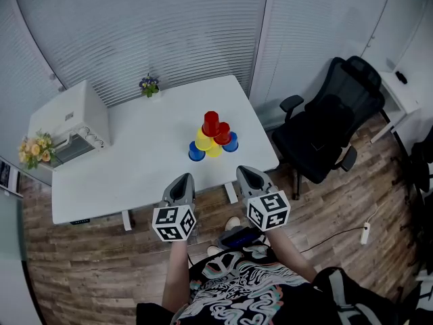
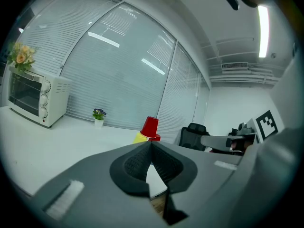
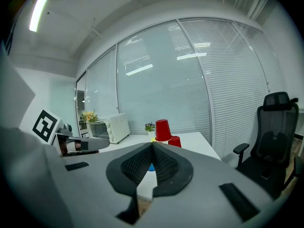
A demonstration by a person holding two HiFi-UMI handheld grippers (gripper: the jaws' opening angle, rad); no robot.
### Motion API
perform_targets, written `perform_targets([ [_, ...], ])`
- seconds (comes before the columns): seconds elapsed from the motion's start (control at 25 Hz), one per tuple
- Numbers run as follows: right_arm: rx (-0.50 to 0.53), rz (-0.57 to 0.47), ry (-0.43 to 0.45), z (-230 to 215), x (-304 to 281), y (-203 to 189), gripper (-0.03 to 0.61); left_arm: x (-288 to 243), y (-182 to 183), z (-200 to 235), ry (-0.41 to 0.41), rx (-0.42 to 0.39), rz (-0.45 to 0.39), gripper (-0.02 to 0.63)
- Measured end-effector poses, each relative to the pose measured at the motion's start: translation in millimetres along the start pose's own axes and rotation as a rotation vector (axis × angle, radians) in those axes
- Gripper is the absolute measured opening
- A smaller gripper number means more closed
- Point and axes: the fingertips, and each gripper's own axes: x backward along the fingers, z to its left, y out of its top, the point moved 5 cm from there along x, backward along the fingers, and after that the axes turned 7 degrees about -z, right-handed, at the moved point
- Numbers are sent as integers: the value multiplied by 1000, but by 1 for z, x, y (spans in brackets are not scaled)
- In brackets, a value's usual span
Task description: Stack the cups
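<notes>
White table (image 1: 135,161) with pyramid of cups (image 1: 213,139), mouths down, axes upright; left gripper (image 1: 181,179), right gripper (image 1: 247,172) jaws clenched empty.

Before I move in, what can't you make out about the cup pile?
Cup count: head view, top red cup overlaps those beneath.
Bottom row: left gripper view, shut left claw blocks it.
Blue cup: right gripper view, a mere sliver behind shut right claw.

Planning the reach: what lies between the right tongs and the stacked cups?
Head view: only bare white table between the right tongs and the cups.
</notes>
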Motion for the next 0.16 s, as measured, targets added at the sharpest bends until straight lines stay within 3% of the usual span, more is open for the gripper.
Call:
perform_targets([
  [0.16,-4,6,-1,-2,2,-3,2,0,-2,-1,1,6,1,2],
])
